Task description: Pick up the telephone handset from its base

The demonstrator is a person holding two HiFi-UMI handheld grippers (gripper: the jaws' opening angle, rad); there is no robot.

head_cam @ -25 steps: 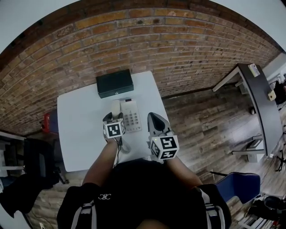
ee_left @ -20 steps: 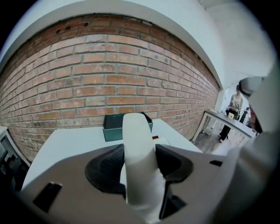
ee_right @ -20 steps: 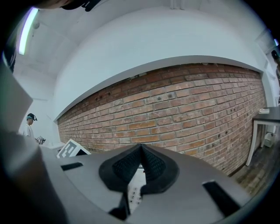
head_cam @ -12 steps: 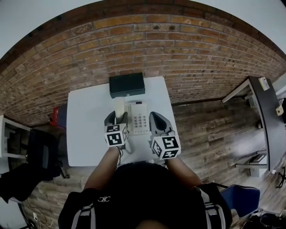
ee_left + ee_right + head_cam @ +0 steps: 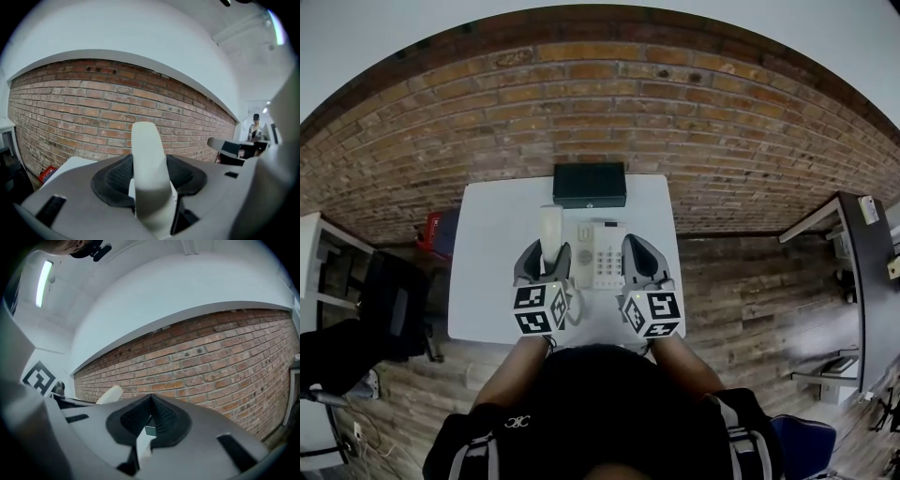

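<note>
One handset (image 5: 550, 225) end hidden inside left gripper (image 5: 546, 255).

We see a white rectangular table (image 5: 487, 253) set with its far edge against the brick wall (image 5: 600, 103). Two things lie directly on it. The telephone base (image 5: 602, 255), white with a keypad on its right half and a round speaker grille on its left half, sits a little right of the table's middle, its long side running away from us. Beyond the telephone base, at the table's far edge and touching or nearly touching the wall, lies a flat black box (image 5: 590, 185), its long side across the table. Left of the telephone base the tabletop is bare white out to the left edge; right of the base only a narrow strip of table shows.
</note>
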